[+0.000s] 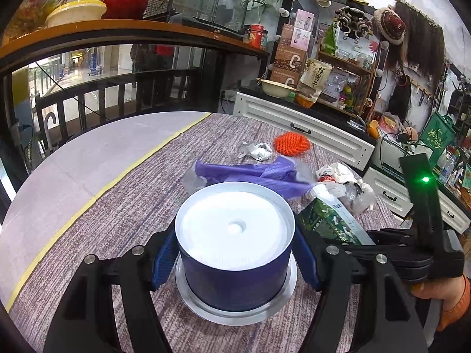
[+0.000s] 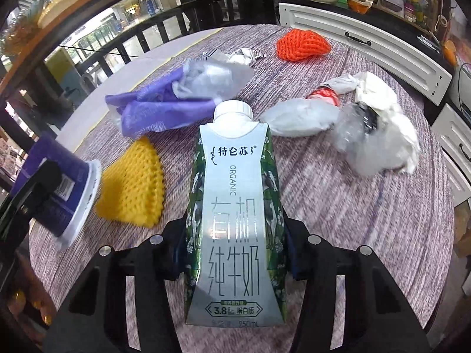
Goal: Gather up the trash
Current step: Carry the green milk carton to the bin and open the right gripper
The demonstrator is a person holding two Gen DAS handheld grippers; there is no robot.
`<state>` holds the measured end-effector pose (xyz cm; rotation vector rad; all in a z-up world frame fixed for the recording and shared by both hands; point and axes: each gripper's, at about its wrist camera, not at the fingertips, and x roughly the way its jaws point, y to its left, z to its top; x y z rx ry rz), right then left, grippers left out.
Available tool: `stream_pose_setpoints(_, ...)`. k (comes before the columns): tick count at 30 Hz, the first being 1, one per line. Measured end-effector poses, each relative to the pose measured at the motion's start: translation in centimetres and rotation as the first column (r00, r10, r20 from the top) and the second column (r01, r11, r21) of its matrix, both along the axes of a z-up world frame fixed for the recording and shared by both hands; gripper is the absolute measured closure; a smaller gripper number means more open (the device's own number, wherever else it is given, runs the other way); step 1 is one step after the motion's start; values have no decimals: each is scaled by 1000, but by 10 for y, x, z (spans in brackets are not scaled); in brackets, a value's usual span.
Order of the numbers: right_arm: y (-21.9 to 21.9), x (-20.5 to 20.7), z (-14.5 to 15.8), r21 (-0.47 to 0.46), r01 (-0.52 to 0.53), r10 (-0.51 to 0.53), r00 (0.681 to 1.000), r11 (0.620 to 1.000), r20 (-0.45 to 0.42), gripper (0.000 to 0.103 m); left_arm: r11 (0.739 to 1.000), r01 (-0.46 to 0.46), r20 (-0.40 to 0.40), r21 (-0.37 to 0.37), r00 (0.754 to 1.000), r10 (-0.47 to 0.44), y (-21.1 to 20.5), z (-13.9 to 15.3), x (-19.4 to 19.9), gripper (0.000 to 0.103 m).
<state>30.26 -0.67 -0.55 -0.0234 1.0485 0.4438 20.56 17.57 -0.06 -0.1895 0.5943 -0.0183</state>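
My left gripper is shut on a purple cup turned upside down, its white base up and its rim near the table. The cup also shows in the right wrist view, at the left. My right gripper is shut on a green and white milk carton, held above the table with its white cap forward. The carton shows in the left wrist view just right of the cup. Trash lies beyond: a purple plastic bag, a yellow foam net, an orange foam net, crumpled white wrappers.
The round table has a purple-grey woven cloth and a bare grey part past a yellow line. A small crumpled wrapper lies near the orange net. White drawer cabinets and cluttered shelves stand behind and right. A dark railing is at the left.
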Motion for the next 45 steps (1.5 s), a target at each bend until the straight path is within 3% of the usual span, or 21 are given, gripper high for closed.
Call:
stream_pose_setpoints(9,-47,-53,20,60,-61,54,992,996,115,52,998,70,11,-7,997,-70,-30,1,-17,35)
stream_pose_setpoints(18,-98,-92,38,111,-62,38,977,992,211,52,987,163,37,-15,986,-162,-73,8,-33,35)
stream_pose_setpoints(27,-146,-116,51,116,-8,-27,954,993,300,52,968,250,57,-8,967,-249,-120,14,-41,35)
stream_pose_setpoints(33,-195,-132,55,100,75,-107,922,992,372,52,951,310,68,-18,949,-308,-152,14,-44,35)
stream_pose_setpoints(40,-268,-127,47,119,212,-240,910,970,337,52,924,381,72,-37,923,-378,-197,15,-42,35)
stream_pose_setpoints(45,-306,-118,22,105,293,-311,910,950,275,52,894,446,67,-48,894,-442,-236,13,-40,35)
